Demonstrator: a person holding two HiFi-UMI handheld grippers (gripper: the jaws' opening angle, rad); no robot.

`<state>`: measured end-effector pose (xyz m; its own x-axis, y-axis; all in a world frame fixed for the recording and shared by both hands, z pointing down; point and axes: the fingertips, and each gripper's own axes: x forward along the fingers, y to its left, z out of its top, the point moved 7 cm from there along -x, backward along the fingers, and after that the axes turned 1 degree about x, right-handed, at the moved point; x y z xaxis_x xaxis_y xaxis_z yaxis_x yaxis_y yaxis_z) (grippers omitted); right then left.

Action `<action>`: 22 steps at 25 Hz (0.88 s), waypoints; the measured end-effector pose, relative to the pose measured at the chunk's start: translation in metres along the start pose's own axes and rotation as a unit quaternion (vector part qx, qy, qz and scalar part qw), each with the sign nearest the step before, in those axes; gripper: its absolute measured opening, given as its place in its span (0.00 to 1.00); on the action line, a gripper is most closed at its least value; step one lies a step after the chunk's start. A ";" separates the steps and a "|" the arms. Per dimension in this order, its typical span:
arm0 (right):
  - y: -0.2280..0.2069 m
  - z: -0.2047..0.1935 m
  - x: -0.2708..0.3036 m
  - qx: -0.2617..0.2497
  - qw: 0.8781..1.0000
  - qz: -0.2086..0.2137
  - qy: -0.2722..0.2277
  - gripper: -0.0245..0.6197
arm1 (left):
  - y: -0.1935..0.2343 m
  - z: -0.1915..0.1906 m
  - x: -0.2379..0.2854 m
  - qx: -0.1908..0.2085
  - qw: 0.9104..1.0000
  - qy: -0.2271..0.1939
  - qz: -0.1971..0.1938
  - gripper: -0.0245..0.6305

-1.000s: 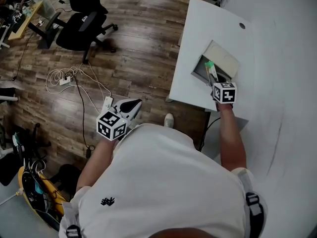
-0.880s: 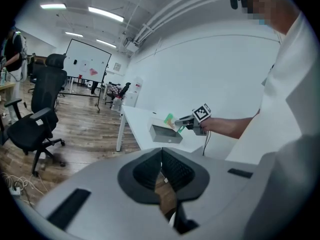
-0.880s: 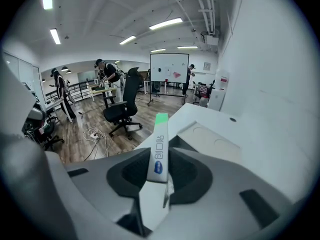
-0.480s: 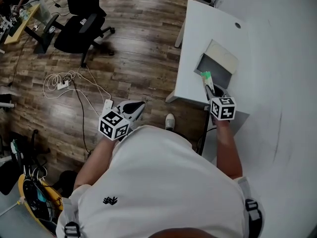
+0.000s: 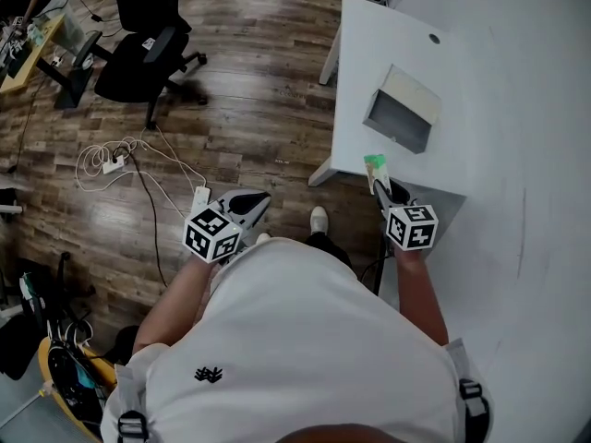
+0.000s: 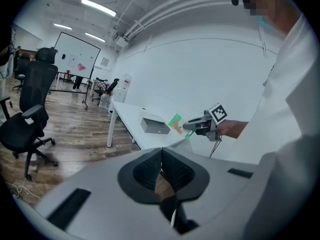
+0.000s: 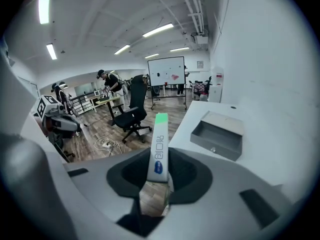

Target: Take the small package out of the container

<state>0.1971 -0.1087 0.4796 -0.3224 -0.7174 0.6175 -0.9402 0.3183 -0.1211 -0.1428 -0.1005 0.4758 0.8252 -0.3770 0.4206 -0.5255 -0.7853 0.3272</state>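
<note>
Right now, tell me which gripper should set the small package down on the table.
Right. The right gripper clamps the small package at the edge of the white table; the left gripper is shut, empty, over the wooden floor.

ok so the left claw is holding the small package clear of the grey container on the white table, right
No, the right claw holds the small package, as the right gripper view shows; the left claw is shut and empty. The rest is right.
</note>
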 end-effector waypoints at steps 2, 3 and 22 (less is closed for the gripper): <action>0.010 -0.004 -0.009 0.000 1.000 0.000 -0.001 0.18 | -0.001 -0.003 -0.002 0.001 1.000 0.001 -0.005 0.05; 0.015 -0.007 -0.014 -0.001 1.000 -0.001 -0.002 0.18 | -0.002 -0.005 -0.003 0.002 1.000 0.001 -0.008 0.05; 0.046 -0.016 -0.033 -0.016 1.000 0.008 -0.012 0.18 | -0.006 -0.016 -0.013 0.006 1.000 -0.012 -0.007 0.05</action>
<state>0.1660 -0.0602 0.4659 -0.3396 -0.7268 0.5970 -0.9312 0.3491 -0.1048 -0.1539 -0.0829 0.4813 0.8375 -0.3776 0.3949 -0.5112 -0.7968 0.3223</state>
